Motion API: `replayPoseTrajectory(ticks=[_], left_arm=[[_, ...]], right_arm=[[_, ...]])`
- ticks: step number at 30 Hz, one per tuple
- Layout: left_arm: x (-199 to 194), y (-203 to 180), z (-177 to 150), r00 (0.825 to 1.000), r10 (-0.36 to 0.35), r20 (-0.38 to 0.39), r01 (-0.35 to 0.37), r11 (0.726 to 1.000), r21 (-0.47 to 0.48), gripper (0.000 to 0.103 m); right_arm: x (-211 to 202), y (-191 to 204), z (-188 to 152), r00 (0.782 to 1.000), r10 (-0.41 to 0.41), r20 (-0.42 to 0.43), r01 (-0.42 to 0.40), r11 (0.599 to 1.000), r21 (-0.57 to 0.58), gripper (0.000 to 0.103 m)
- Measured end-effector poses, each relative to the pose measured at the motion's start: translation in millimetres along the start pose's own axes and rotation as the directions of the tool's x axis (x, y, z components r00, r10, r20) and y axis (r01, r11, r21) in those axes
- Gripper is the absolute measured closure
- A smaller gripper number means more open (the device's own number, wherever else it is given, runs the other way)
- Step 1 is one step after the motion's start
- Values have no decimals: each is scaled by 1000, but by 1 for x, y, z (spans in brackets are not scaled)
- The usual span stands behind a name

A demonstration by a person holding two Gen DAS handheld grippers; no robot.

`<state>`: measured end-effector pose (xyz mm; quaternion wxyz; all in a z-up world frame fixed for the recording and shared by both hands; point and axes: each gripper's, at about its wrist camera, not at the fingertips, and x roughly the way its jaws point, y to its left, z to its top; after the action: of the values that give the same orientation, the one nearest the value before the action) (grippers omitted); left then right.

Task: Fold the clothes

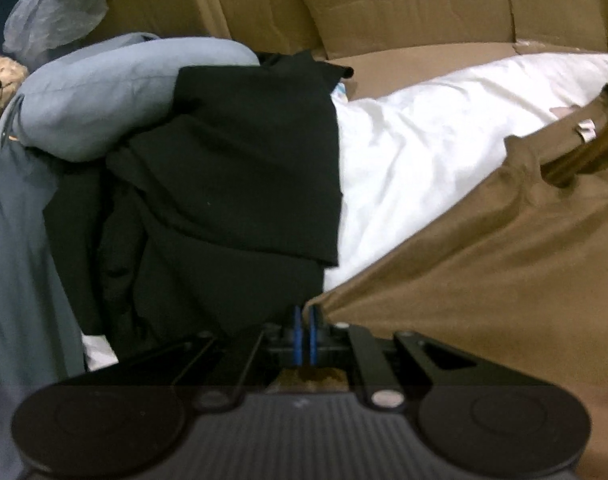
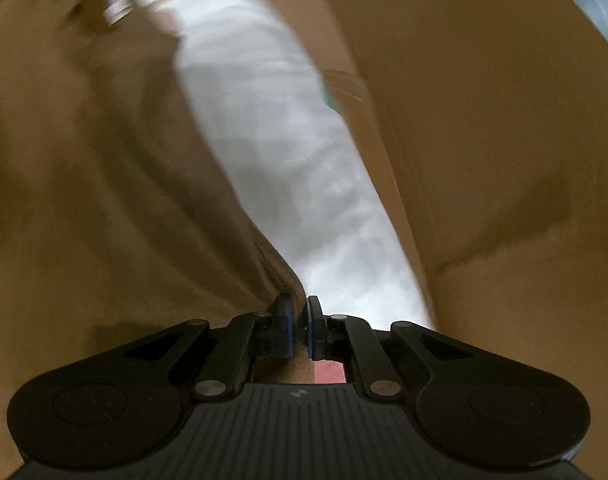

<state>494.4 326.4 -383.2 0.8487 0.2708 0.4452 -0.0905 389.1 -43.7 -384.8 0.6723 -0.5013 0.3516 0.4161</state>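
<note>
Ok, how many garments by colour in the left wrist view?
Brown: 1, shirt pinched by the left gripper
Black: 1, garment
White: 1, garment
Light blue: 1, garment
Grey-blue: 1, garment
Total: 5

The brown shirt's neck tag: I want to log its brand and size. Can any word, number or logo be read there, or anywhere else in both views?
Neck tag on the brown shirt: white, too small and blurred to read.
Nothing else bears readable text.

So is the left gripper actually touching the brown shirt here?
Touching. In the left wrist view the left gripper has its jaws shut on a corner of the brown shirt, and the fabric runs taut from between the blue pads.
</note>
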Motion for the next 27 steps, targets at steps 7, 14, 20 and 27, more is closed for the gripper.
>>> replayPoseTrajectory(ticks=[7,14,20,27], left_arm=[[-4,10,0,999,39,29,-38,999,-34,98],[3,9,8,999,50,13,-49,996,-77,98],[13,17,13,999,43,-21,-44,996,-78,98],[34,21,17,998,-12,-67,3,991,-131,98]], right_arm=[[-6,-21,18,998,-57,40,56,998,22,100],[0,-18,26,991,-128,27,128,992,1,101],[12,-19,36,991,-135,11,135,991,-23,101],[43,-15,41,989,-136,-63,136,991,-6,100]])
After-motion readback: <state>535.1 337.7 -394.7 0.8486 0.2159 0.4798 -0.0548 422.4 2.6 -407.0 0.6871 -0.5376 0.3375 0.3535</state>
